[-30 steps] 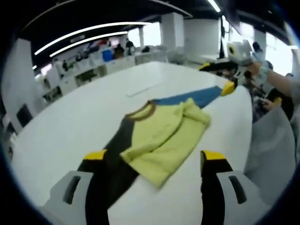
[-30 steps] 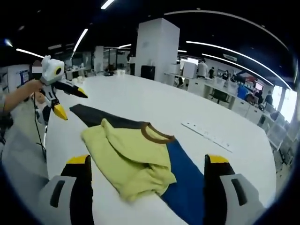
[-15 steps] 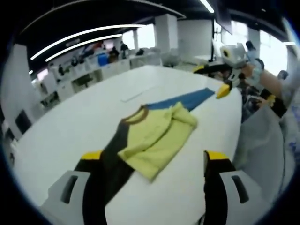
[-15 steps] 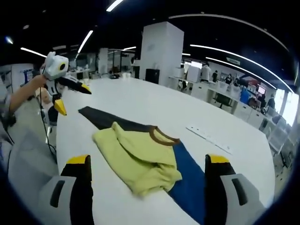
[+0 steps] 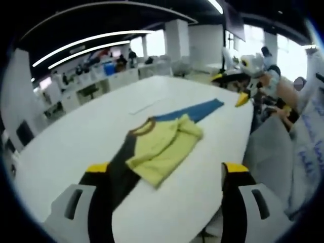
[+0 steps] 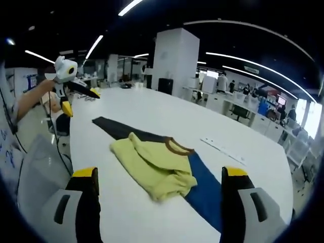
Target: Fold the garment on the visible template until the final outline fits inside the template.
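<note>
Looking near done: yellow T-shirt (image 5: 162, 149) sits folded mid-frame over the dark-and-blue template strip (image 6: 202, 185), maybe overhanging it; left gripper (image 5: 164, 190) and right gripper (image 6: 159, 190) wide open, empty.

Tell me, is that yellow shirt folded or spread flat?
Partly folded: the yellow body lies bunched in doubled layers, while the dark sleeve and blue sleeve stretch out flat.

garment (image 5: 162, 149): soft matt cloth | table (image 5: 76, 136): smooth white, faint sheen | template (image 6: 205, 195): flat matt blue

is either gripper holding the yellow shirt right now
No, the yellow shirt lies folded on the white table, while the left gripper and right gripper hang open above it.
</note>
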{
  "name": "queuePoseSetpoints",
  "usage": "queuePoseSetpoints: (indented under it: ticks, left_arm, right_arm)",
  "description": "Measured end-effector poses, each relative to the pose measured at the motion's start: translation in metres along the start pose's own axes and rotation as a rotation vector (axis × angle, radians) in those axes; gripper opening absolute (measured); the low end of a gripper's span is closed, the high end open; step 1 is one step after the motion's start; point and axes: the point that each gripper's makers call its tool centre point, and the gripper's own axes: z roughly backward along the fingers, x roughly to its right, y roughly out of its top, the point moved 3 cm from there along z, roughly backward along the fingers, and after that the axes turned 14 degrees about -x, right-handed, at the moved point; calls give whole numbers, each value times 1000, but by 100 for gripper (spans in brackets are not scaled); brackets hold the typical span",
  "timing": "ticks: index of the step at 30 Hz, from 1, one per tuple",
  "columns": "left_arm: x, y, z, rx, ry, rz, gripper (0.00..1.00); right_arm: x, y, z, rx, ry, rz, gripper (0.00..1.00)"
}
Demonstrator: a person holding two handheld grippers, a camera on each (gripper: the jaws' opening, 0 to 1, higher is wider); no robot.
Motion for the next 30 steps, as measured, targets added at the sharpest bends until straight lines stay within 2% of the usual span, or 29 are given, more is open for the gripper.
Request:
queuePoseSetpoints:
  ticks: [2,5,8,12,15,22,30]
  left_arm:
    - [0,-1,6,17,15,18,84]
    - [3,-4,13,5,25,12,85]
    - [11,-6,18,2,8,1,87]
    - [14,-10,20,-1,16,12,96]
    - [18,-16,22,-5,16,18,94]
    - [32,-24,26,-6,-4,31,99]
    - [42,-33,28,-9,-6,56,99]
  right_arm:
    - [2,-4,8,3,-3,-3,100]
    - [-1,-7,17,5,-9,-8,100]
    - [-3,-12,24,4,-12,-18,100]
    - [-11,-20,31,-9,-6,-16,100]
    - [-16,-23,36,-9,0,-26,100]
    - [-19,-31,47,6,-18,-66,100]
    - [-25,-39,53,11,-19,-105,100]
